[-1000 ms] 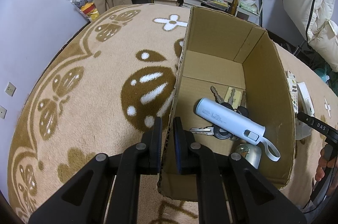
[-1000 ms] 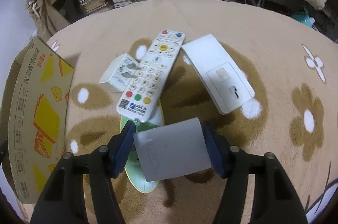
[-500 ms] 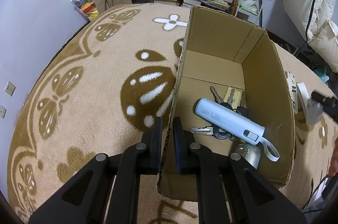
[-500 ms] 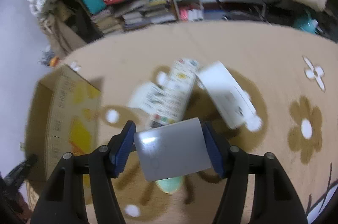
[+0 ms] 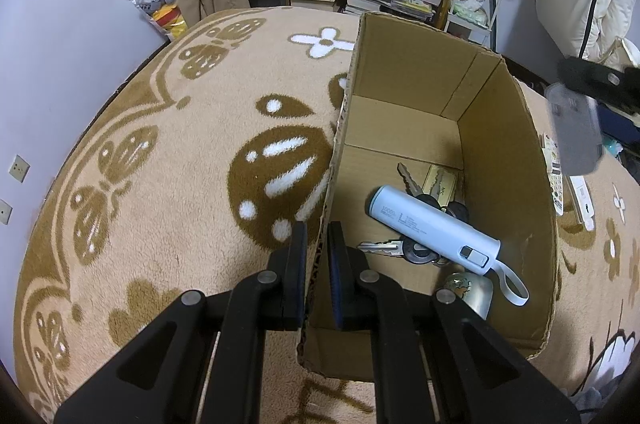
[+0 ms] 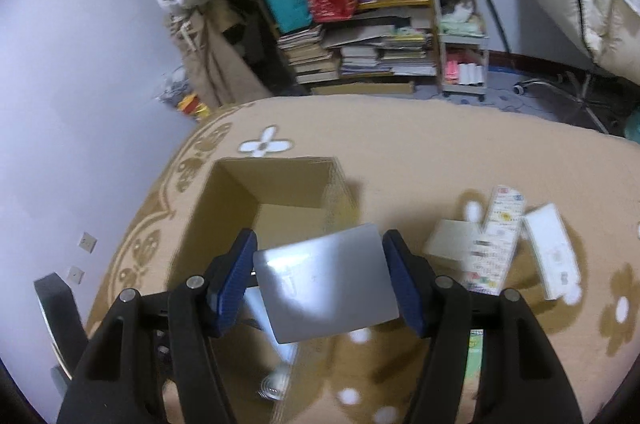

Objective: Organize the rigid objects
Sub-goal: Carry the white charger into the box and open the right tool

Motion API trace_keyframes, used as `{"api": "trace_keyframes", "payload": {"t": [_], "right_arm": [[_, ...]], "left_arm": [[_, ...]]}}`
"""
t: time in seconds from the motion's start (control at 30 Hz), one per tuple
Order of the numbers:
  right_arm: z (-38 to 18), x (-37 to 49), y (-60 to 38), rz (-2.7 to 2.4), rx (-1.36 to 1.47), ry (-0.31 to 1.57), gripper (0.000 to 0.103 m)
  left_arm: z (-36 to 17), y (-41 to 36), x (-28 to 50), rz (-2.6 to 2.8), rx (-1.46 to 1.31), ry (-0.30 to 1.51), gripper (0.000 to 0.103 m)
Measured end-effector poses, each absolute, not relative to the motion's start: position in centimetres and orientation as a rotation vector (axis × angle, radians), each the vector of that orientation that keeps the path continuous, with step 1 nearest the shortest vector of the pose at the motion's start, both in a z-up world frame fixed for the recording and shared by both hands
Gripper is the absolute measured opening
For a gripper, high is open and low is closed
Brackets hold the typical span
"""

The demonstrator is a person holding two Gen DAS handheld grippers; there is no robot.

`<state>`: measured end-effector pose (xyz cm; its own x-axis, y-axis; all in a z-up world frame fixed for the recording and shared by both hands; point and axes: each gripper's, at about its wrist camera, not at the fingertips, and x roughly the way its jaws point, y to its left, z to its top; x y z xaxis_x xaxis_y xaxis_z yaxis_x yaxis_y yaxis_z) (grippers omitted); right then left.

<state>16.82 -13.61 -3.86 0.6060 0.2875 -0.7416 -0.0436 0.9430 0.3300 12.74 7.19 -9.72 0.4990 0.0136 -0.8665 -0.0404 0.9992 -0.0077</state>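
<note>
**Grey case held above the box, box wall pinched**

The left gripper [image 5: 318,256] has its jaws almost fully closed on the near left wall of the cardboard box [image 5: 404,80], one pad outside and one inside. The box stands open on a beige carpet [image 5: 160,184] with brown patterns. Inside the box lie a pale blue power bank [image 5: 432,226], some keys [image 5: 384,246] under it, and a small metal bell [image 5: 470,290] near the front wall.

The right gripper [image 6: 322,282] has its jaws set wide, and they clamp a flat grey case [image 6: 326,282] by its two side edges. The case is in the air, over the right edge of the box. To the right of the box, on the carpet, lie a white remote control [image 6: 494,244], a small white box [image 6: 450,240] and a long white device [image 6: 554,262], close together.
</note>
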Motion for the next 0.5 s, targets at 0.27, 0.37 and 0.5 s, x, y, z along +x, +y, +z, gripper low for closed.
{"api": "trace_keyframes", "payload": {"t": [0.27,0.37,0.5], "right_arm": [[-5.1,17.5,-9.1,0.248,0.207,0.879,0.069],[-5.1,17.4,-8.2,0.273,0.22,0.867,0.068],[-5.5,17.6,-7.7,0.296,0.24,0.87,0.067]], "left_arm": [[-9.7,7.2,12.8,0.026,-0.054,1.047,0.009],[-9.7,7.1,12.8,0.025,-0.047,1.045,0.009],[-9.8,7.4,12.8,0.018,-0.069,1.049,0.009]]}}
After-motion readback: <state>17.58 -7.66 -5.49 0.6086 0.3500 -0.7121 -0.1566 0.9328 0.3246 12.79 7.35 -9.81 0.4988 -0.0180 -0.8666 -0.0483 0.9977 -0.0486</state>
